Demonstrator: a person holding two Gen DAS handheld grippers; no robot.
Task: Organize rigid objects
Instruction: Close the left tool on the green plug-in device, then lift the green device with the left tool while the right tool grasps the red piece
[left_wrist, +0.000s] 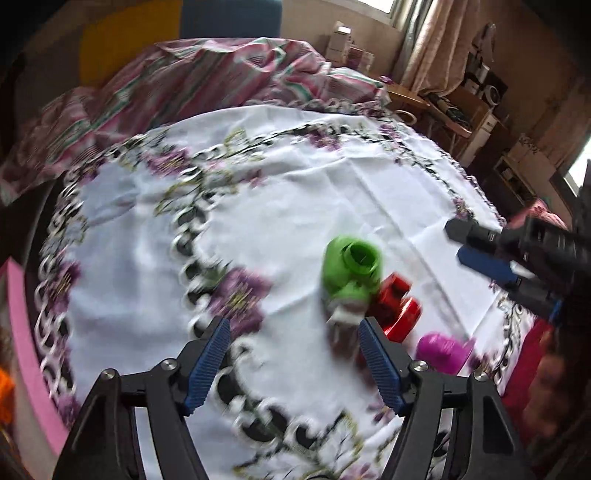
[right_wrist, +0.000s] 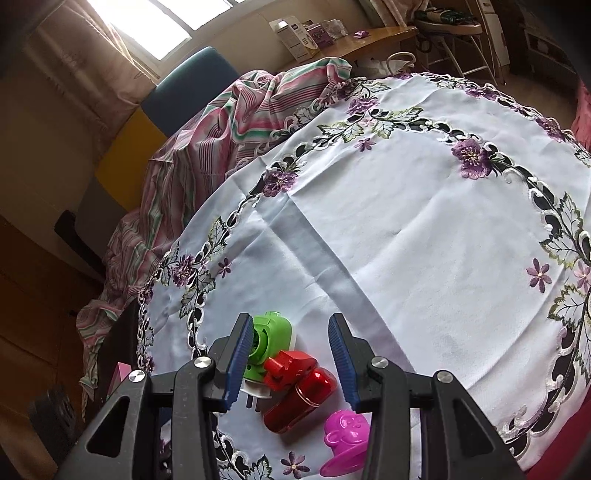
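My left gripper (left_wrist: 293, 334) is open and empty, nearing the green plastic plug-in device (left_wrist: 351, 273) on the white embroidered tablecloth (left_wrist: 295, 184). My right gripper (right_wrist: 291, 332) hangs parted above the cluster, gripping nothing. Next, I judge: square up on the green piece. The glossy red plastic bottle-shaped piece (right_wrist: 299, 398) touches it; the magenta plastic mould (right_wrist: 345, 439) lies just beside.

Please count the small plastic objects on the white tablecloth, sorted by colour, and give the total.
Green: 1, the green plug-in device
Red: 1, the red object, lying against the green one
Magenta: 1, the magenta piece, apart from the red one
Total: 3
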